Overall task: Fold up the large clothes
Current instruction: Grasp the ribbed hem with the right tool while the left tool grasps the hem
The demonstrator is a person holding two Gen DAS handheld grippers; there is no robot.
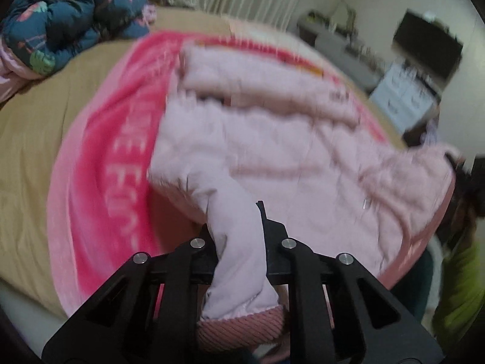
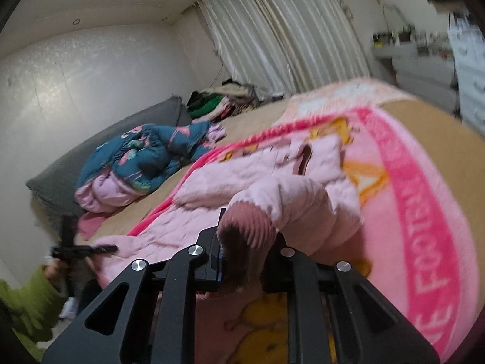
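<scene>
Fingers of the left gripper [image 1: 239, 227] are closed on a sleeve [image 1: 239, 242] of the pale pink jacket [image 1: 272, 151], pinching it just above the ribbed cuff [image 1: 242, 327], which hangs back toward the camera. Fingers of the right gripper [image 2: 247, 242] are likewise closed, on the other sleeve's cuff [image 2: 248, 230], a darker pink ribbed knit standing up between them; the padded sleeve [image 2: 303, 206] runs from it back to the jacket body.

Jacket: quilted and puffy, with stitched panels and a smooth, faintly shiny shell. It lies spread on a pink blanket [image 1: 100, 166] with white lettering and a yellow cartoon print, which covers a tan bed [image 1: 30, 151]. The body is on the blanket; only the sleeves are lifted.

Handling, as judged: light and soft, with no stiffness, so it will sag and trail from any held point. The shell looks slippery and the padding springy, so folds may creep open. The ribbed cuffs offer the firmest purchase; seams and hem corners are the next best holds.

Beyond: a crumpled teal floral quilt [image 2: 151, 157] lies well apart near a grey headboard [image 2: 91, 151]; pleated curtains [image 2: 288, 30] hang behind. Both views are motion-blurred.
</scene>
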